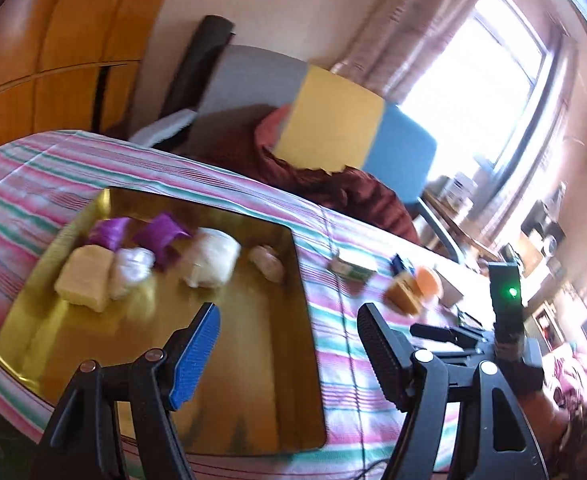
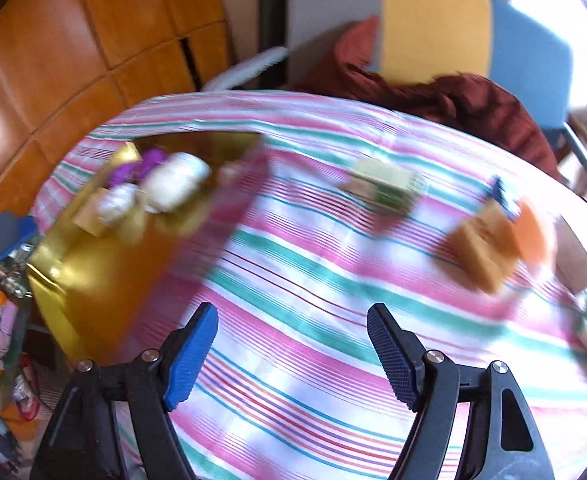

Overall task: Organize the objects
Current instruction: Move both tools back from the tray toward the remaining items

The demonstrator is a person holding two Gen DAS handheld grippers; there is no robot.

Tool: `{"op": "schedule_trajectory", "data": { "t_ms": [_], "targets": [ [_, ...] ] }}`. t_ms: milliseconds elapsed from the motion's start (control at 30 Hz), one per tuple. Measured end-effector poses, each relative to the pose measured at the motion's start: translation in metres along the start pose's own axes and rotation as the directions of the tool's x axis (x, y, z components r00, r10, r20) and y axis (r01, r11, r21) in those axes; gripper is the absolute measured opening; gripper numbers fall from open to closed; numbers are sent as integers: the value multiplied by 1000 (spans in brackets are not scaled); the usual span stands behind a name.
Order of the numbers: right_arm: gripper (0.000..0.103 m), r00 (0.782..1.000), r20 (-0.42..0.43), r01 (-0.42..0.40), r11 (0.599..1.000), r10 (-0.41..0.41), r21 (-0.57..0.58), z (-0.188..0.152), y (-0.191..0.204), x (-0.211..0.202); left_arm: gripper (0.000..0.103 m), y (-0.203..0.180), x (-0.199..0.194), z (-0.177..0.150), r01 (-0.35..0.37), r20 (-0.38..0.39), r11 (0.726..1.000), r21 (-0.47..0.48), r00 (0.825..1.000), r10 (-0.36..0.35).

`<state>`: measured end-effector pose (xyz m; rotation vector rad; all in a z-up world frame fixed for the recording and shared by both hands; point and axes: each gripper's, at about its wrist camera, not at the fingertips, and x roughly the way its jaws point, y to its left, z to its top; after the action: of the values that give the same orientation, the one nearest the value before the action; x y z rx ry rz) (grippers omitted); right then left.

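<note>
A gold tray (image 1: 253, 340) lies on the striped cloth (image 2: 293, 264). It holds a yellow block (image 1: 83, 280), a white bundle (image 1: 131, 272), two purple pieces (image 1: 161, 236), a cream roll (image 1: 211, 262) and a small pale item (image 1: 267, 262). To the tray's right on the cloth lie a green box (image 2: 385, 188), a brown box (image 2: 481, 246), an orange round thing (image 2: 531, 232) and a small blue item (image 2: 501, 192). My left gripper (image 1: 289, 312) hangs open over the tray's near right edge, holding nothing. My right gripper (image 2: 292, 310) is open above bare cloth, short of the boxes.
A chair (image 2: 433, 24) with a grey, yellow and blue back, draped in maroon cloth (image 2: 473, 100), stands behind the table. A wooden wardrobe (image 2: 73, 40) fills the left. Small clutter (image 2: 1, 320) lies below the table's left edge. A bright window (image 1: 485, 80) is at right.
</note>
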<state>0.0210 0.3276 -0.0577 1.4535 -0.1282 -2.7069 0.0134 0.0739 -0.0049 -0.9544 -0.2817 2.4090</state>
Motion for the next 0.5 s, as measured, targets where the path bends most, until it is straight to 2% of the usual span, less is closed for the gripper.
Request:
{"op": "schedule_trajectory", "data": {
  "t_ms": [100,167,233,300,400,500],
  "targets": [
    [78,995,28,97,993,-99,67,2,-39,-10,72,-16,5,-10,34,-30,999,33,999,-33],
    [78,981,69,175,978,-183,117,15,-65,-18,72,-26,8,-16,50,-49,997,52,998,-47],
    [80,950,113,270,949,-289,160,34,-88,-23,72,-36,10,-21,55,-64,996,74,997,-51],
    [85,924,120,336,920,-363,201,52,-108,-20,72,-45,10,-26,67,-77,993,95,995,-60],
    [85,908,83,383,894,-411,230,75,-131,-4,72,-56,5,-30,68,-79,990,125,995,-59],
    [83,895,-27,441,875,-445,200,83,-145,22,72,-61,-1,-31,76,-69,989,130,995,-67]
  ]
}}
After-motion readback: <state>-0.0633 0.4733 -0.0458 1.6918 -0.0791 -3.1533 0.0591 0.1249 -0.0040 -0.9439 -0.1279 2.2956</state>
